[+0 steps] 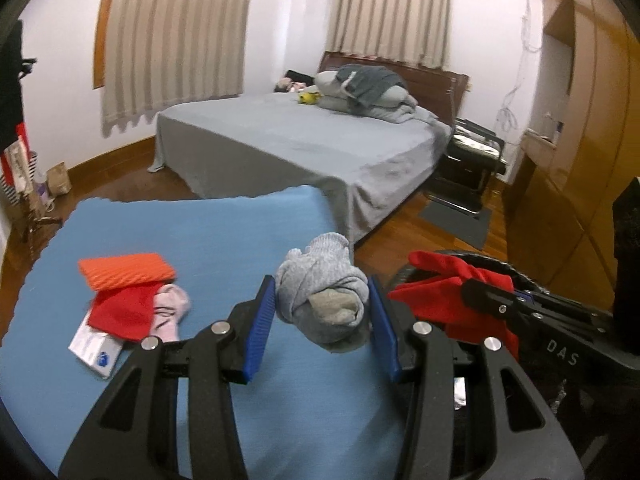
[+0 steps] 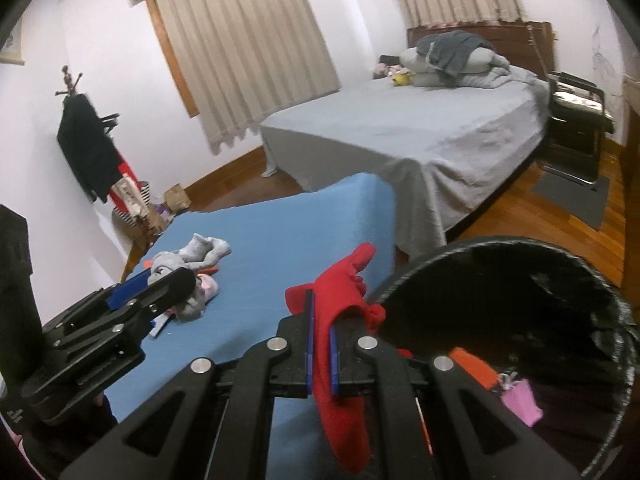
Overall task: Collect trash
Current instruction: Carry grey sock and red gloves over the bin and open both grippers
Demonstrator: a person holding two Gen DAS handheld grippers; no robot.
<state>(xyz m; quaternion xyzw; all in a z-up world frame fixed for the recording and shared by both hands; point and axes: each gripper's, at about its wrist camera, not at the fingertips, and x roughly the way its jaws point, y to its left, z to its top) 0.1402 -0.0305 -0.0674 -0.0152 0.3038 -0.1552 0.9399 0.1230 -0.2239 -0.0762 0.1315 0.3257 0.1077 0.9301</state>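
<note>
Right gripper point(image 2: 322, 354) clamps red cloth point(image 2: 340, 300) beside black bin point(image 2: 616, 320); left gripper point(image 1: 324, 316) holds grey socks point(image 1: 324, 296); loose tails could snag the rim.

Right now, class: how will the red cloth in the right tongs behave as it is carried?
The red cloth is probably floppy: it droops below the right tongs. It seems light, and unlikely to slip, since the pads pinch it flat.

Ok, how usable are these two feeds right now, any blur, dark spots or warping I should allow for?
Left wrist view: the grey socks in the left tool are sharp; fisheye bends the curtains and darkens the corners. Right wrist view: the red cloth in the right tool is clear, the curtain slightly smeared, the black bin too dark inside to read well.
</note>
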